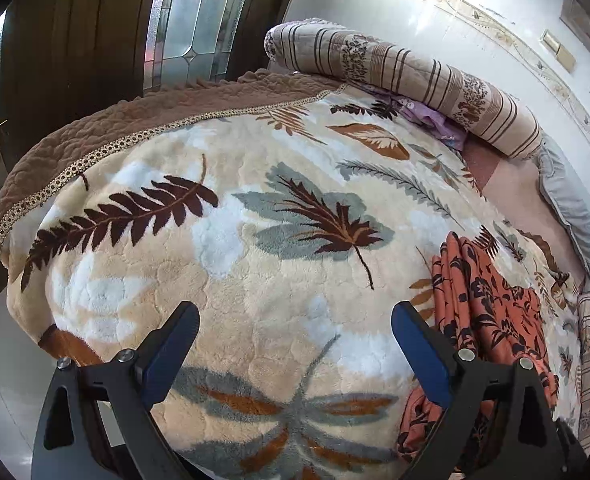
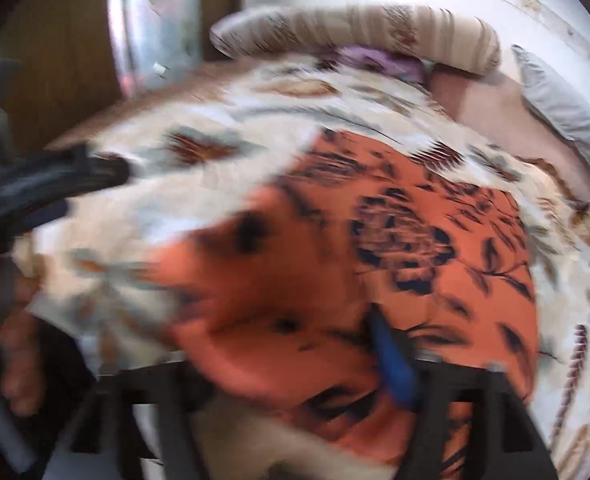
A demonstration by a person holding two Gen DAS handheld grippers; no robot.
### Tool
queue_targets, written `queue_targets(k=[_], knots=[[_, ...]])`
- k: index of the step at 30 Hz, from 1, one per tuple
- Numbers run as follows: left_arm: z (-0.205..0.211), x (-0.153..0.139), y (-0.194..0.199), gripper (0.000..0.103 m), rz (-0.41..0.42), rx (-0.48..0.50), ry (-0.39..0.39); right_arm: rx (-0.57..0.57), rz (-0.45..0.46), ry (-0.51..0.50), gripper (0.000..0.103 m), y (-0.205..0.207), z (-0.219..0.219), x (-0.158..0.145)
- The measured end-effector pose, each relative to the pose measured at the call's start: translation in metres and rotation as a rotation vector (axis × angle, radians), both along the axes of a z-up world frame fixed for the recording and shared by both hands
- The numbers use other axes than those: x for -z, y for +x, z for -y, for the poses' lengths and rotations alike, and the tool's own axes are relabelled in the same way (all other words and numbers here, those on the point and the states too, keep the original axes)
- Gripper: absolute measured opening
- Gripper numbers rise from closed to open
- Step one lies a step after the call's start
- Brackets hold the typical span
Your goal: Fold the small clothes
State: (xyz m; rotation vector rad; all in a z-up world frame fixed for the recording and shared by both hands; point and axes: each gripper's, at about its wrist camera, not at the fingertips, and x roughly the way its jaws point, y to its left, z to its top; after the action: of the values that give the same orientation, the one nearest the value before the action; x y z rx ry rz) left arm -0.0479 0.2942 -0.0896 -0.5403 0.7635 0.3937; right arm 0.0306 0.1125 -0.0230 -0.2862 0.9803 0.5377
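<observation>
My left claw (image 1: 295, 344) stands with its blue pads wide apart and nothing between them, poised over the leaf-patterned blanket (image 1: 231, 240). The task's thing, an orange garment with a dark floral print (image 1: 491, 300), lies on that blanket, to the right of my left claw and partly behind its right finger, gathered in loose pleats. In the right wrist view the same orange garment (image 2: 415, 248) spreads broad on the blanket just ahead of my right claw (image 2: 291, 364). That picture is heavily blurred; one blue pad (image 2: 391, 364) shows against the cloth, the other I cannot make out, so the cloth may lie between the jaws. I judge the jaws apart and not pressing on the cloth.

Judgement on the step: a fold appears just laid. To do it well, I should clear the right claw without dragging cloth, then smooth the layers and square the edges before taking the next corners.

Past the garment, a striped bolster (image 1: 407, 76) lies along the blanket's far edge.

Writing or brands: none legible in either view.
</observation>
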Motion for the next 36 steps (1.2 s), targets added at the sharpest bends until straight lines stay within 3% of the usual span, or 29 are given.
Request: queue_targets(k=[3,7,9,12,13,16,17,18,19,24,27,30,32,33,36], knots=[[0.006,-0.010,-0.004,0.097,0.038,0.049,-0.040,0.008,-0.024,0.140,0.079,-0.014,0.024,-0.020],[0.049,-0.041,-0.007,0.097,0.095,0.232,-0.051,0.153,-0.039,0.293,0.079,-0.015,0.082,-0.034],[0.077,-0.055,-0.006,0.097,0.116,0.335,-0.050,0.224,-0.038,0.341,0.079,-0.011,0.109,-0.036],[0.107,-0.060,0.005,0.095,0.082,0.423,-0.060,0.290,-0.058,0.371,0.079,-0.002,0.138,-0.034],[0.112,-0.056,0.010,0.088,0.057,0.431,-0.061,0.305,-0.069,0.381,0.079,0.000,0.146,-0.032],[0.106,-0.005,0.037,0.043,-0.181,0.382,-0.012,0.321,-0.094,0.425,0.079,0.005,0.159,-0.025],[0.098,0.014,0.041,0.043,-0.235,0.362,-0.036,0.319,-0.105,0.431,0.079,0.005,0.161,-0.023],[0.088,0.027,0.039,0.045,-0.216,0.356,-0.107,0.314,-0.121,0.433,0.079,0.006,0.161,-0.020],[0.084,0.028,0.034,0.046,-0.183,0.354,-0.127,0.304,-0.139,0.444,0.079,0.007,0.162,-0.018],[0.094,0.020,0.032,0.052,-0.208,0.353,-0.061,0.277,-0.170,0.498,0.079,0.013,0.164,-0.014],[0.098,0.003,0.028,0.053,-0.198,0.353,-0.025,0.260,-0.193,0.508,0.080,0.020,0.163,-0.009],[0.100,-0.038,0.027,0.056,-0.115,0.372,0.045,0.272,-0.232,0.523,0.080,0.024,0.165,0.003],[0.104,-0.059,0.039,0.066,-0.053,0.416,0.032,0.276,-0.236,0.549,0.081,0.023,0.166,0.004],[0.106,-0.065,0.049,0.066,-0.025,0.445,0.008,0.275,-0.239,0.553,0.081,0.023,0.166,0.003],[0.108,-0.061,0.097,0.066,-0.055,0.486,-0.016,0.271,-0.245,0.566,0.081,0.024,0.167,0.004]])
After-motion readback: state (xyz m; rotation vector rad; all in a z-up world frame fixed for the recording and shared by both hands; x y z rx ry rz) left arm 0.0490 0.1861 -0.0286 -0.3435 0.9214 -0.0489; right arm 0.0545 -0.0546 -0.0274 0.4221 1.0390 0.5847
